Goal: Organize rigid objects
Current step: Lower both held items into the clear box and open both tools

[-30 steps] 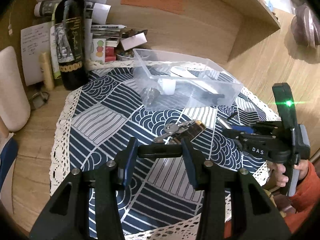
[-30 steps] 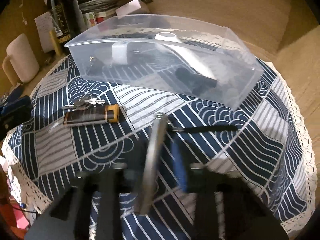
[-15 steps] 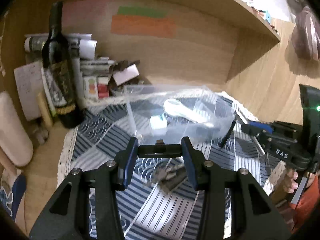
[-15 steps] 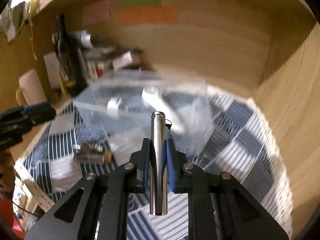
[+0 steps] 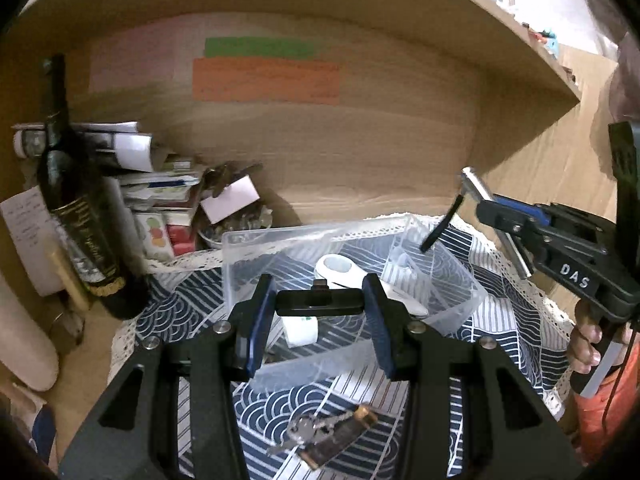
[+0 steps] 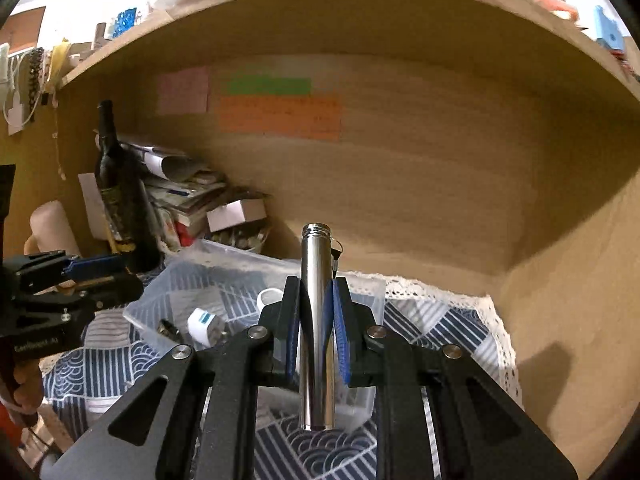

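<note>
My left gripper [image 5: 320, 304] is shut on a small black flat object [image 5: 320, 303], held crosswise above the clear plastic bin [image 5: 256, 240]. My right gripper [image 6: 317, 312] is shut on a silver metal cylinder [image 6: 318, 320] with a black wrist strap, held upright over the bin's near right end [image 6: 360, 404]. In the left wrist view the right gripper [image 5: 516, 220] and cylinder [image 5: 476, 186] hang at the bin's right side. The bin holds a white scoop-like item [image 5: 340, 272], a white plug [image 6: 204, 320] and small parts. A key bunch with a brown fob [image 5: 332, 434] lies on the cloth in front.
A blue patterned cloth with lace edge [image 5: 500, 320] covers the desk. A dark wine bottle [image 5: 76, 216], stacked papers and boxes [image 5: 160, 200] and a beige mug [image 6: 52, 228] stand at the back left. A wooden back wall and a shelf [image 6: 360, 0] enclose the space.
Both grippers have risen and tilted up. The right gripper lifted the silver cylinder off the cloth and carried it over the bin. The left gripper moved forward over the bin with its black object.
</note>
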The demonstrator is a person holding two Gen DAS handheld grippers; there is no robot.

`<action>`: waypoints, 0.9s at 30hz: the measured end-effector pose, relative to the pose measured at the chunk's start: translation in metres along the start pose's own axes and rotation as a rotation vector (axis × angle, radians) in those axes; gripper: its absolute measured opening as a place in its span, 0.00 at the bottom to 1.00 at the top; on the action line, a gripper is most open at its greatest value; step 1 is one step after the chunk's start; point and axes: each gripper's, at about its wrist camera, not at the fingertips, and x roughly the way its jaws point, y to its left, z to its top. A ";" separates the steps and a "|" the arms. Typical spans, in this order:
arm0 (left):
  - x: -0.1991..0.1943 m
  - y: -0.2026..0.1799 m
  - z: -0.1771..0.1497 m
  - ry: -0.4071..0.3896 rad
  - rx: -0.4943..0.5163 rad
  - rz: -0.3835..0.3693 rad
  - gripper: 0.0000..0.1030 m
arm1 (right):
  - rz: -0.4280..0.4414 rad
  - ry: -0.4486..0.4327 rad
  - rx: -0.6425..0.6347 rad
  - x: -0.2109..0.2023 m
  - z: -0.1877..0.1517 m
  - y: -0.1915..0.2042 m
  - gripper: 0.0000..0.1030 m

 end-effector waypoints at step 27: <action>0.092 -0.003 -0.018 0.246 0.003 -0.018 0.47 | 0.164 0.323 -0.110 0.101 -0.023 0.029 0.16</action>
